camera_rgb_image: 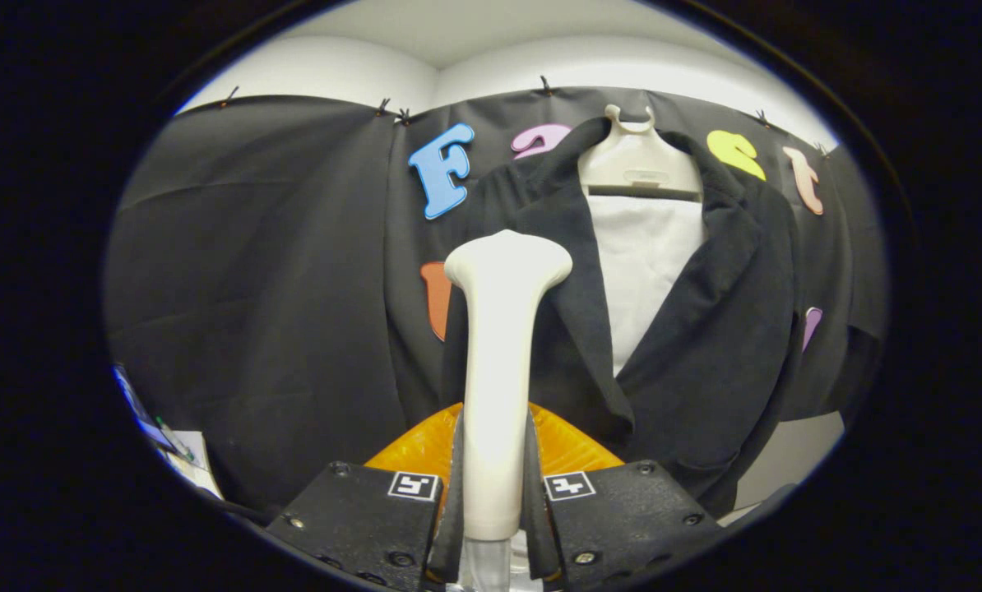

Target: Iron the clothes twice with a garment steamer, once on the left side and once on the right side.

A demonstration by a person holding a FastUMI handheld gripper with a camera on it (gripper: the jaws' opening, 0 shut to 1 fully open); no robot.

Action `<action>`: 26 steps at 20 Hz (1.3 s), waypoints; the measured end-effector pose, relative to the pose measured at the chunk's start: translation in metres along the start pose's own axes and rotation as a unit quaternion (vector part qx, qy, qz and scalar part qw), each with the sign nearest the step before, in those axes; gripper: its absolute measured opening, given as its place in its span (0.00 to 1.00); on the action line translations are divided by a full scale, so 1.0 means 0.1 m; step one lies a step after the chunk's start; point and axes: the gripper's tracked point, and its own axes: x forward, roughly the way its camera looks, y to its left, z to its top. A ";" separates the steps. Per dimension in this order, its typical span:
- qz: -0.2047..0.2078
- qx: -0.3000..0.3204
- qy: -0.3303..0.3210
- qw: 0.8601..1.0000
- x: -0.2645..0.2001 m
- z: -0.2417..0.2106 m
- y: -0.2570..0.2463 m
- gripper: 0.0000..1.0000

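Note:
My gripper (495, 493) is shut on the handle of a cream-white garment steamer (499, 362), which stands upright between the fingers. Its wide head (507, 261) rests against or just in front of the left lapel of a black jacket (705, 345). The jacket hangs open on a pale hanger form (639, 160) against the booth wall, with a white panel (647, 263) showing between the lapels. The steamer head sits on the jacket's left side, level with the upper chest. I cannot tell whether the head touches the cloth.
An orange ribbed object (569, 448) lies just beyond the fingers, behind the steamer's handle. Some papers and pens (174, 448) sit low to the left. A pale surface (795, 452) shows below the jacket's right hem.

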 end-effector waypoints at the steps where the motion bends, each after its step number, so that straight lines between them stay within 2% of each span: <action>1: 0.000 0.000 0.003 1.000 -0.01 -0.04 -0.01 0.33; 26: -0.001 0.021 0.093 0.995 -0.16 -1.04 -0.21 0.33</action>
